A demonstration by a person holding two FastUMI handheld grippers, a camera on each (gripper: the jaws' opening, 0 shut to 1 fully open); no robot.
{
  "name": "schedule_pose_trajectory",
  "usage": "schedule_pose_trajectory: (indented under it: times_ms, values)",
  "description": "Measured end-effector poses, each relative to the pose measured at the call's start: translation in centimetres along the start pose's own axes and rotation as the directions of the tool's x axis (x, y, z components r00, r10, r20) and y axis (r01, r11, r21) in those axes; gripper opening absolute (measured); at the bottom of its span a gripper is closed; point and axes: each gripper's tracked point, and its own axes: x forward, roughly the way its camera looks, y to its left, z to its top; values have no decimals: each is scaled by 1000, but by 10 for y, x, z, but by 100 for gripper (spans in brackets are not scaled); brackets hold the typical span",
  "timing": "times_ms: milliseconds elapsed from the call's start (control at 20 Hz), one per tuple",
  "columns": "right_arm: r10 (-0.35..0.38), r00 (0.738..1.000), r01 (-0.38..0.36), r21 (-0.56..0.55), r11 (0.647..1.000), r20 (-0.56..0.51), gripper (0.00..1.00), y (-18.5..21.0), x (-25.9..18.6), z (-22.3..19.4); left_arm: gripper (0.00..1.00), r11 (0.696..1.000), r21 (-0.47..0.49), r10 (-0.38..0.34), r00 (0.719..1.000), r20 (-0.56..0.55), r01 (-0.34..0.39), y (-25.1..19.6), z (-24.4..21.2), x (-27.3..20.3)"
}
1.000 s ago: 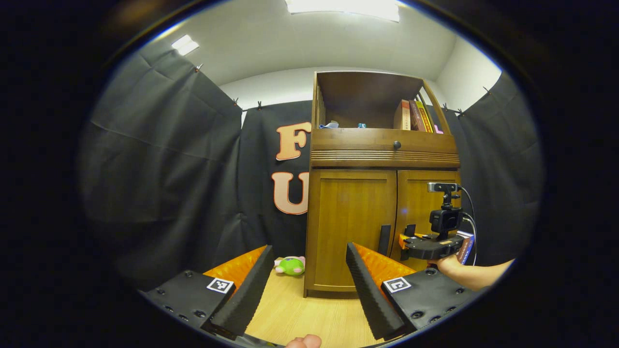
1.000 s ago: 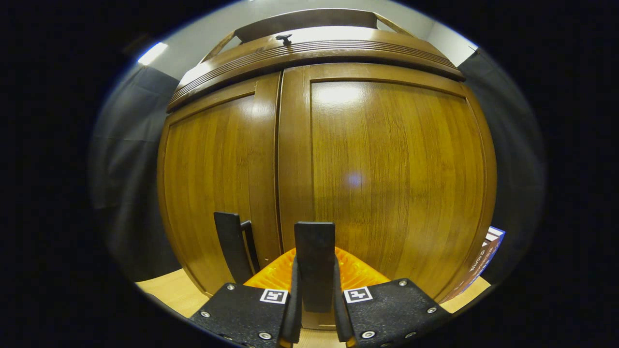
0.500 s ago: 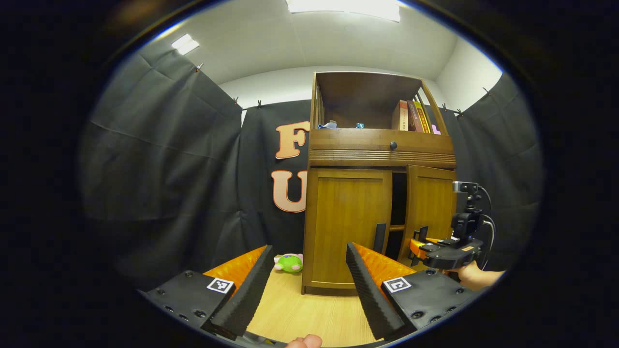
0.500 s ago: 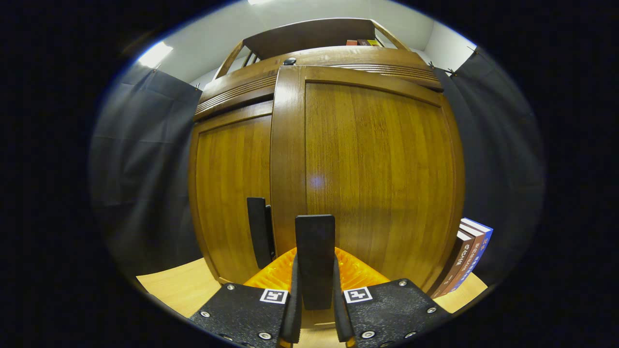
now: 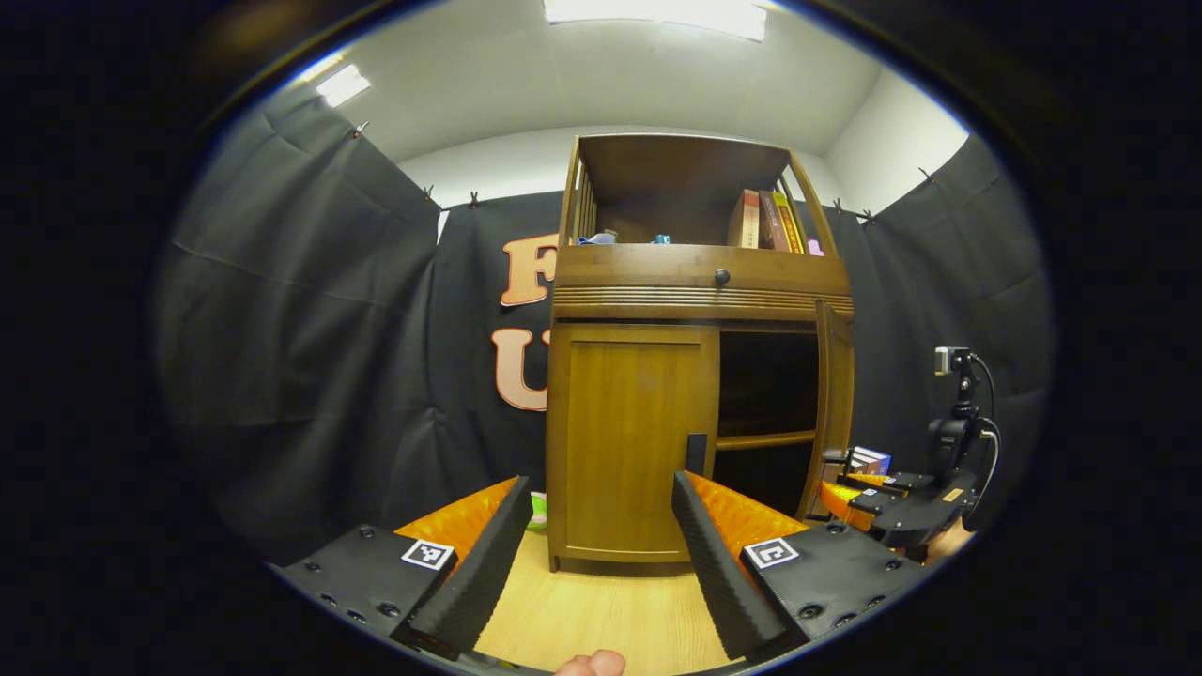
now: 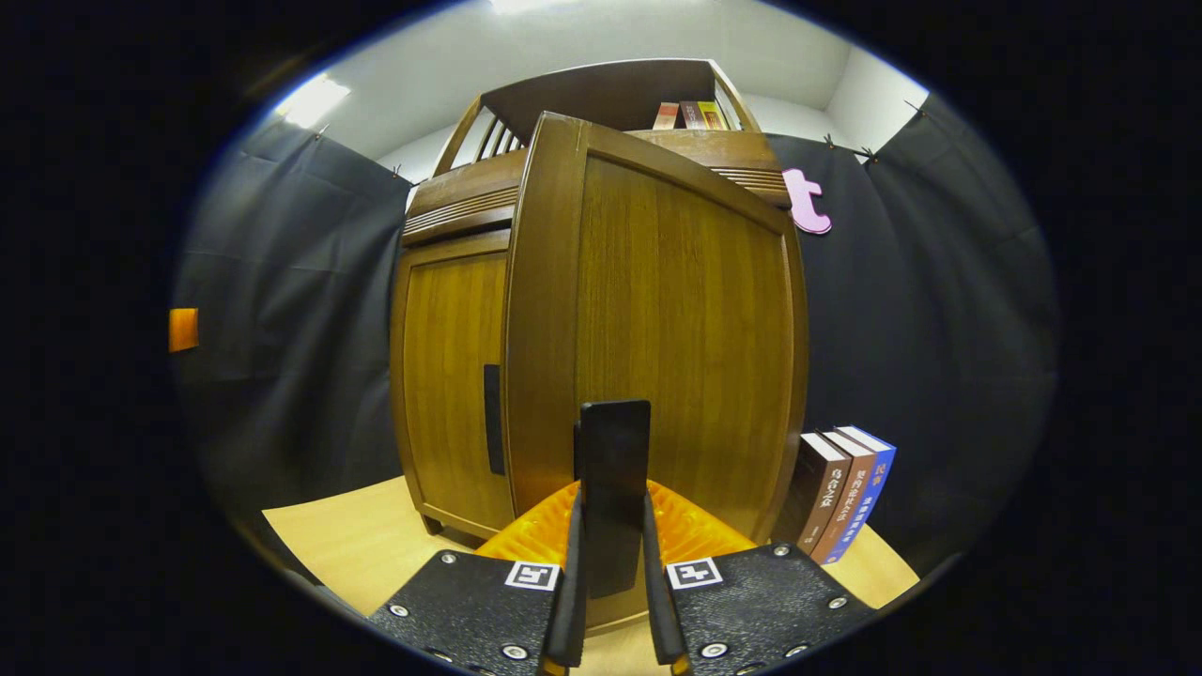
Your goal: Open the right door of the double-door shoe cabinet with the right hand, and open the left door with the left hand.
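Here the left gripper (image 5: 593,554) hangs with fingers spread and nothing between them, short of the brown wooden double-door shoe cabinet (image 5: 700,282) standing on the pale wood floor (image 5: 601,615). Its left door (image 5: 629,441) is closed, a dark upright handle (image 5: 696,453) at its inner edge. Beside it, the right door (image 6: 657,319) stands swung wide open, and the right gripper (image 6: 612,573) has its fingers clamped on that door's black upright handle (image 6: 613,469). Upright books (image 6: 845,502) stand on the floor right of the cabinet.

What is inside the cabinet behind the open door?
Through the open right door, the cabinet shows one wooden shelf across a dark inside. No shoes show; the back is too dark, and the shut left door hides its half.
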Motion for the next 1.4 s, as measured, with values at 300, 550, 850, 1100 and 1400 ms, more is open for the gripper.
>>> schedule_pose_trajectory:
  times_ms: [300,550,850,1100,1400]
  values:
    - [-37,999,37,-51,998,-12,35,-33,-31,-5,99,998,-29,-58,998,-15,57,-36,-11,15]
    - [-67,997,66,-41,997,-27,32,-52,-46,-13,97,994,-48,-104,994,-25,103,-64,-21,25]
    - [-115,992,113,-54,992,-41,18,-86,-59,-15,95,988,-49,-145,989,-18,144,-91,-24,31]
    - [-208,977,205,-71,976,-40,12,-129,-72,-18,94,983,-60,-174,984,-25,173,-108,-27,31]
    - [-140,989,137,-67,988,-36,8,-149,-73,-16,95,981,-55,-185,983,-10,185,-113,-25,30]
